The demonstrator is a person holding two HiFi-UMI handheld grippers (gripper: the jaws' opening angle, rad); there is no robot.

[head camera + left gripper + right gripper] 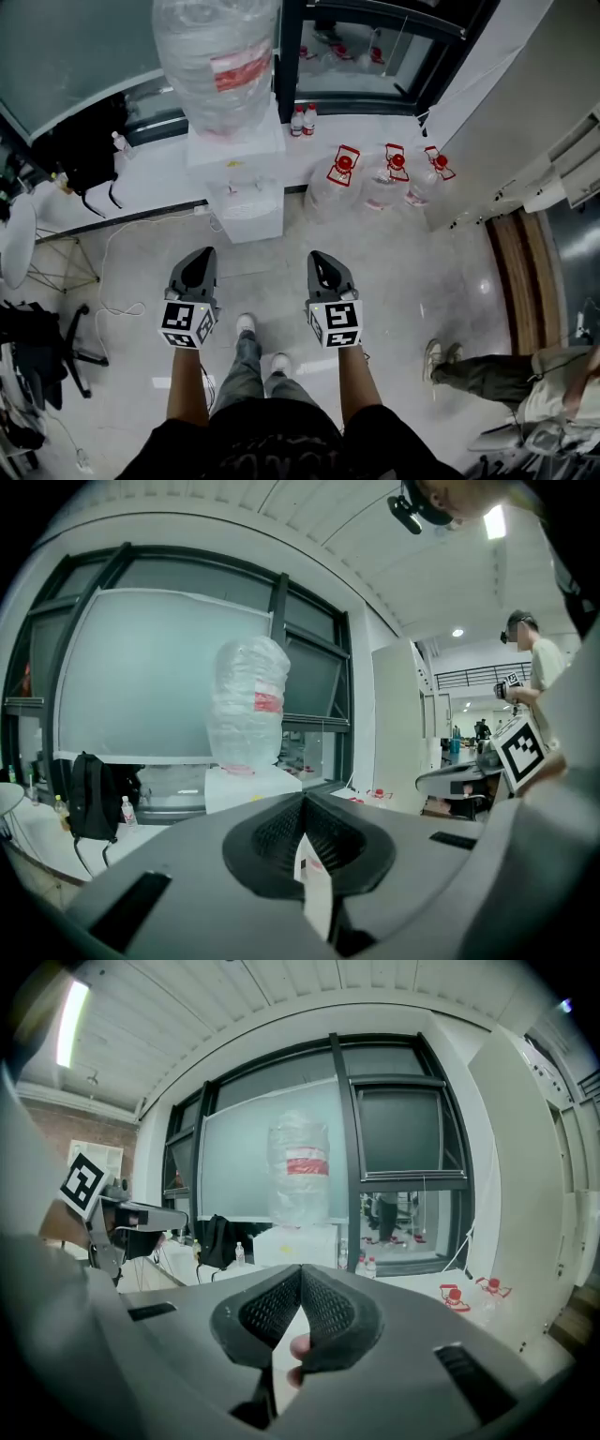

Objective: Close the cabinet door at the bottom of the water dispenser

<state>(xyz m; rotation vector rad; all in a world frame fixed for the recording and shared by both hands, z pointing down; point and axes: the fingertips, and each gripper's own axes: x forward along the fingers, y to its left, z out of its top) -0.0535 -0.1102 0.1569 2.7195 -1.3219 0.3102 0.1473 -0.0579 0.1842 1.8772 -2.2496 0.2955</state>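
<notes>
The white water dispenser point(246, 202) stands against the window wall, with a plastic-wrapped bottle point(217, 56) upside down on top. From above, no door stands out from its lower front. My left gripper point(203, 253) and right gripper point(317, 257) are held side by side over the floor, a step short of the dispenser and pointing at it. Both are shut with nothing between the jaws. In the left gripper view the closed left gripper point(302, 801) sits below the dispenser point(246, 786). In the right gripper view the right gripper point(301, 1271) lies under the dispenser point(296, 1245).
Several large water jugs point(382, 178) with red caps lie on the floor right of the dispenser. Two small bottles point(303, 120) stand on the ledge. A black backpack point(82, 148) and a chair point(42, 349) are at the left. A seated person point(511, 377) is at the right.
</notes>
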